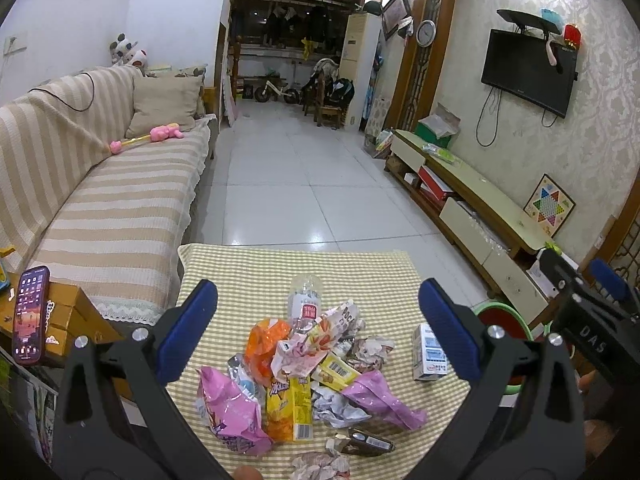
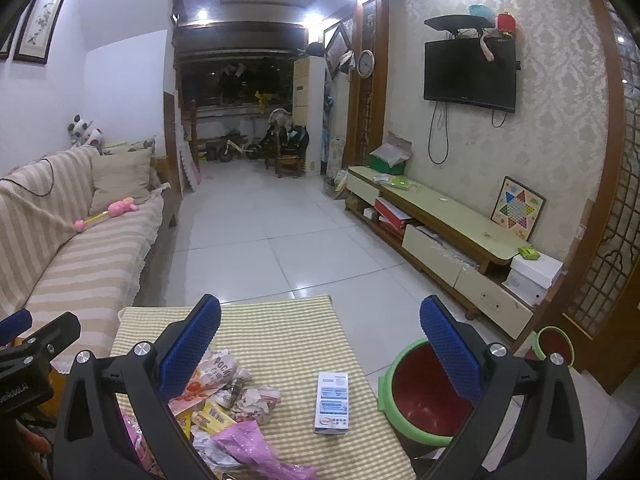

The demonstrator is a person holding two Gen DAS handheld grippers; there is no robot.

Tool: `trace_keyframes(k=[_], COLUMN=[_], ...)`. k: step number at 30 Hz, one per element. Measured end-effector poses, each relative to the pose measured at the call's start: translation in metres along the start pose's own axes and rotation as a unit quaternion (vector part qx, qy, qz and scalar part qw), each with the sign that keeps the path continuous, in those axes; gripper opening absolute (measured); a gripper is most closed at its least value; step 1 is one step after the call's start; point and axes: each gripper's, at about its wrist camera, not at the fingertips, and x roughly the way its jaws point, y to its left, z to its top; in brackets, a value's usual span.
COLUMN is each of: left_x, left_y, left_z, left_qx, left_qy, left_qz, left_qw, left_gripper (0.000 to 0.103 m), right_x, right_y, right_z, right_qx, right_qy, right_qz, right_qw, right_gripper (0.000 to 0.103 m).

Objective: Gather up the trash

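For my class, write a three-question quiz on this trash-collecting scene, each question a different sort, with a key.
1. True or false: the left gripper grips a wrapper.
2. Multiple choice: the white carton lies (A) inside the bin, (B) on the checked cloth, apart from the trash pile, (C) on the sofa.
3. Fill in: the green-rimmed bin stands on the floor beside the table, and its inside is ____.

Key: 1 false, its jaws stand open and empty, like those of the right gripper; 2 B; 3 red.
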Motion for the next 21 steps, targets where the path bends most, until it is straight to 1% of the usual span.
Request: trace_keyframes(k=[4,10,14,17,21], left_x=[-0.0012,0.0019,0.0040,0.0032,0.0041], left_y=[-0.0014,0.0004,-0.0003,0.0001,-0.0022], left_z=[-0.0018,-0.0030,-0.0040,-0.0043,-0.0053], left_qx=[0.006,-0.005,-0.001,0.005,0.007], left_qy=[-0.005,0.008,0.014,0.013,0.017], left_qz=[0.002,-0.014,-0.013,-0.003,-0.008], left_qw=[1.0000,0.9999,0.9998,0.9999,0.9998], left_gripper=[0.099,0.099,0.099,0.099,0.099], right_x=[-0.0002,-0.0009,-0.0008,-0.0008,-0.0015], right_y=[0.0004,-0.0011,-0.0018,-0.0022,-0.0016], right_z=[0.0000,0.0006,0.0010,0.0011,0.0005], right_qx=[-0.001,0.000,0.000,0.001,0.000], right_qy=[0.001,0.000,0.000,0.000,0.001], right_qz=[0.001,0.000,0.000,0.000,0.001], right_qw=[1.000,1.000,1.000,1.000,1.000], right_gripper=[0.096,0.096,0.096,0.096,0.096])
